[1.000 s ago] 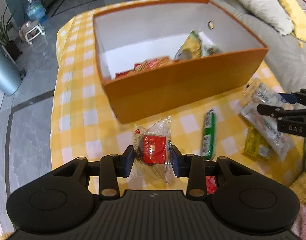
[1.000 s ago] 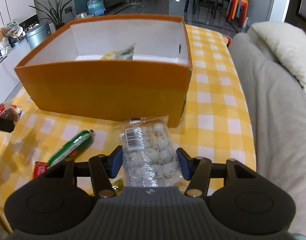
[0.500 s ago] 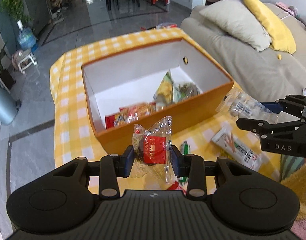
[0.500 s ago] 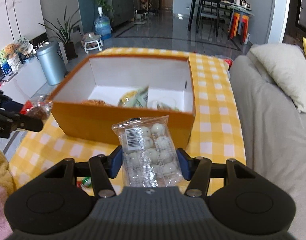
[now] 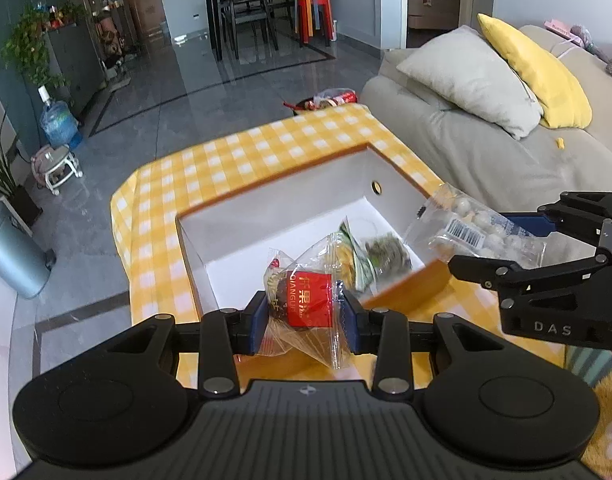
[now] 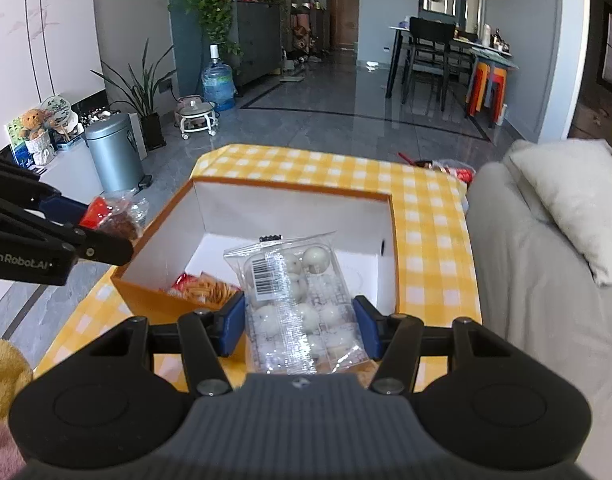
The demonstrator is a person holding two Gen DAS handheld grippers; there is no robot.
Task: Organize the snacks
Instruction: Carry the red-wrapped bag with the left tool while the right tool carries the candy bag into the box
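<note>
Left gripper (image 5: 304, 314) clamped on a clear packet with a red label (image 5: 309, 300), blue pads pressing both sides of the wrapper, held in the air above the near edge of the orange box (image 5: 405, 280). Right gripper (image 6: 300, 322) pinching a clear packet of white balls (image 6: 296, 304) the same way, pads tight against its two long edges, raised over the box's near wall.

From the left wrist view: box interior white, with a round hole in the far right wall, and a yellow-green bag (image 5: 355, 258) lying on the floor inside beside a darker round snack in clear wrap (image 5: 387, 252). Right gripper seen here from the side at the right edge, its packet of white balls jutting out over the box's right corner. Beyond, a grey sofa (image 5: 485, 152) with a grey cushion and a yellow cushion (image 5: 535, 72).

From the right wrist view: a red-and-orange cracker packet (image 6: 204, 288) against the box's near left corner, hidden in the other view behind the held red-label packet. Left gripper visible at the left edge, its red packet held just outside the box's left wall. Also only here: a metal bin (image 6: 114, 152), a water bottle and potted plants along the wall.

In both views, yellow checked tablecloth (image 6: 433, 240) under the box.
</note>
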